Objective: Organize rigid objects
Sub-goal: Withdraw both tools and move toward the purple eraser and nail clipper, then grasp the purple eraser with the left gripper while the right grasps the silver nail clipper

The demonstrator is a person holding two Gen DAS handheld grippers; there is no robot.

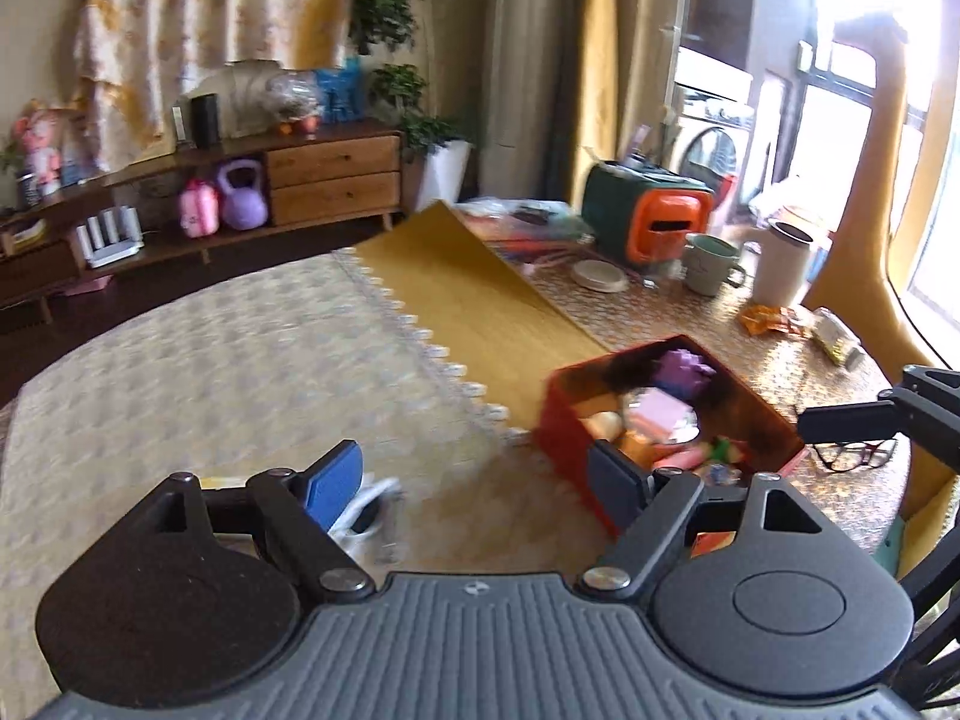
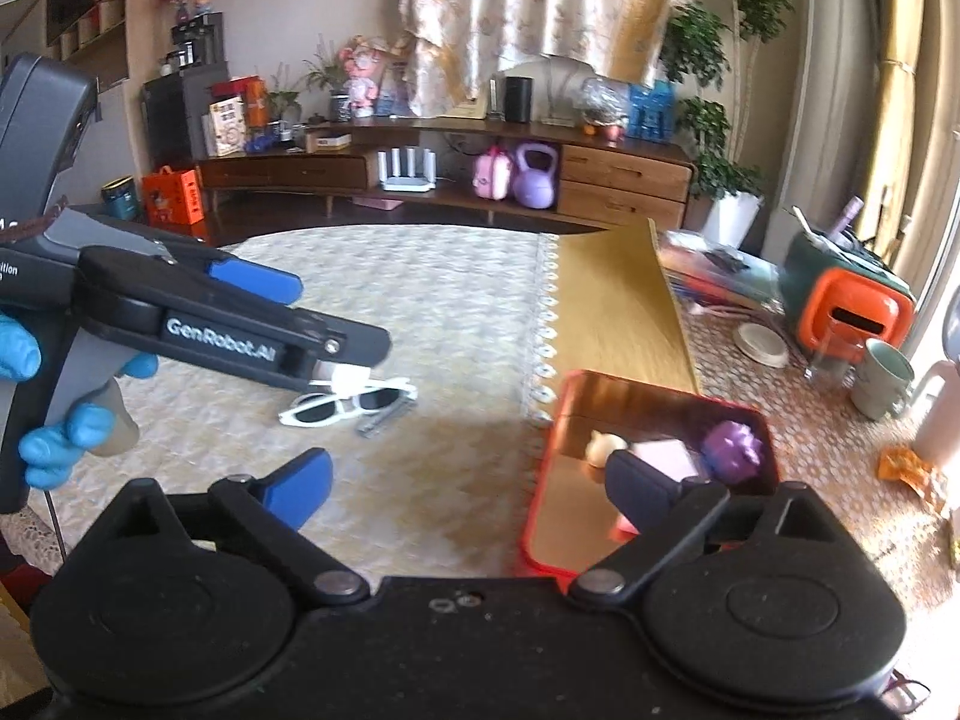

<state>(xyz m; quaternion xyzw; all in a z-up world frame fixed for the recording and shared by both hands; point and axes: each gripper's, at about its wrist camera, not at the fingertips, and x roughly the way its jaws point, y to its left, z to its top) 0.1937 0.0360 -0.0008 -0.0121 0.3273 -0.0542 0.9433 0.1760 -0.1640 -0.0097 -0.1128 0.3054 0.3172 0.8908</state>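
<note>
The left claw [image 1: 480, 468] is released, its blue-padded fingers [image 1: 336, 483] standing apart with nothing between them. It hangs above the desk [image 1: 180, 372], which is covered by a pale patterned cloth. In the right wrist view this same claw [image 2: 336, 330] comes in from the left, held by a hand in a blue glove [image 2: 66, 432], and it is just above a pair of white sunglasses [image 2: 345, 405] lying on the cloth. I cannot tell whether the claw touches them. In the left wrist view the sunglasses [image 1: 366, 510] show only partly, behind the left finger, and they are blurred.

The right claw [image 2: 474, 486] is released too, its fingers spread wide and empty, hanging over the near left edge of a red box [image 2: 654, 387].

The red box [image 1: 570, 438] sits on the desk to the right of the sunglasses, well apart from them, beside the lace edge of the cloth. Inside it lie a purple toy [image 2: 735, 450], a pink block [image 2: 666, 456] and a small pale round thing [image 2: 603, 447], with more small items visible in the left wrist view. A pair of dark glasses [image 1: 855, 456] lies on the desk just right of the box. Farther right stand a green mug [image 2: 882, 378] and an orange and green case [image 2: 852, 306].
</note>
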